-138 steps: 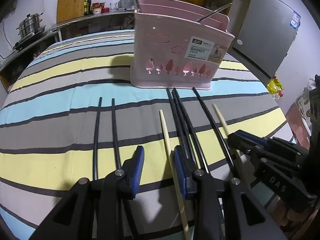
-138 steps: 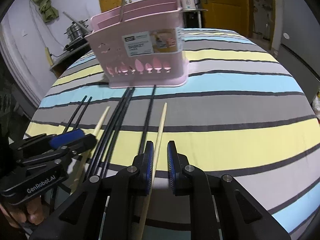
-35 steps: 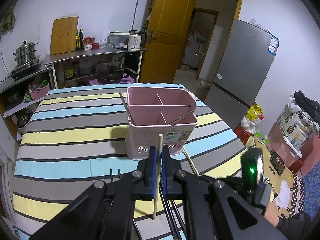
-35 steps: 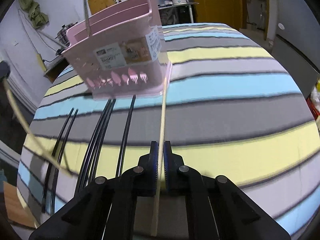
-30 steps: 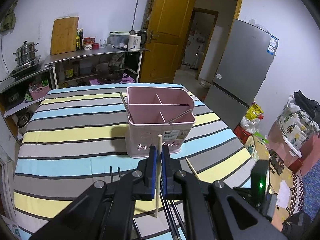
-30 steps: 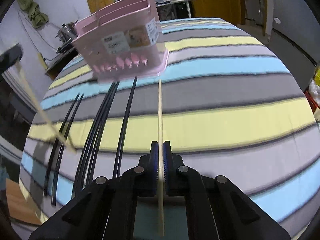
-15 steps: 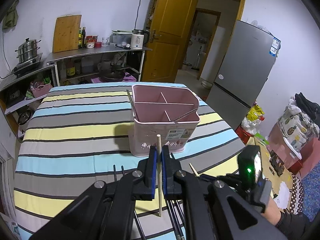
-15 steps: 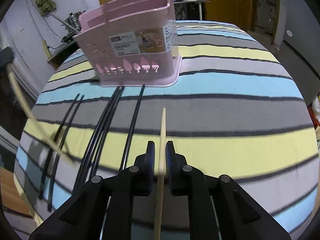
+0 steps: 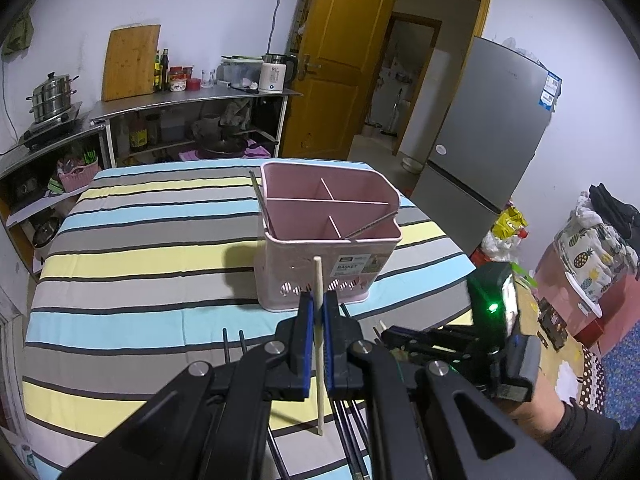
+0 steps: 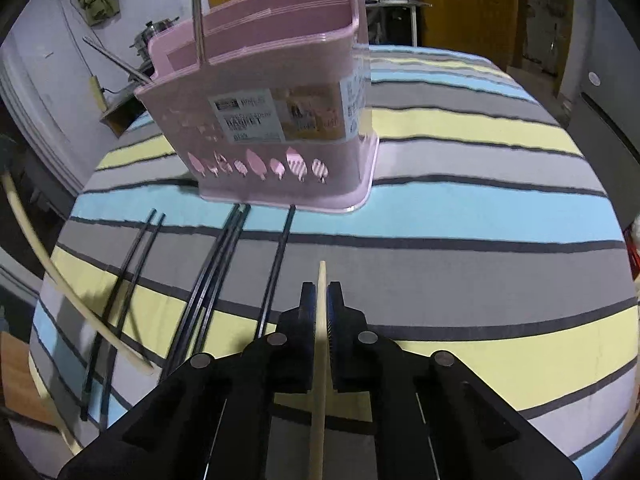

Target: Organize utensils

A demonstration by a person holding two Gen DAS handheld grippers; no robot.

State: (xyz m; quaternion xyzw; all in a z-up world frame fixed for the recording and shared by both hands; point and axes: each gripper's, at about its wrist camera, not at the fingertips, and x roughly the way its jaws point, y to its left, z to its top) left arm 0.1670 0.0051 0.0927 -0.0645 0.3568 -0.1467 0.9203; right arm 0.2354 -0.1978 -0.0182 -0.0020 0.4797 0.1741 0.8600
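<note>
A pink basket [image 9: 280, 238] with dividers stands on the striped tablecloth and holds metal utensils [image 10: 197, 12]. My left gripper [image 9: 316, 300] is shut on a pale wooden chopstick [image 9: 318, 276], held upright above the table in front of the basket. My right gripper [image 10: 320, 292] points down at the cloth; its jaws are closing on a second wooden chopstick [image 10: 319, 400], whose tip pokes just past the pads. Several black chopsticks [image 10: 216, 272] lie on the cloth left of it. The left gripper's chopstick [image 10: 60, 284] crosses the right wrist view's left side.
The round table's edge [image 10: 616, 280] curves off at the right. A steel counter [image 9: 180, 98] with a kettle and bottles stands behind the table, beside it a stove with a steamer pot [image 9: 50, 96]. A grey fridge [image 9: 492, 128] and a door are at the back right.
The right gripper has moved in closer to the basket and its jaws loosened, then tightened; the chopstick now sticks out far less ahead of the pads. The left gripper holds still.
</note>
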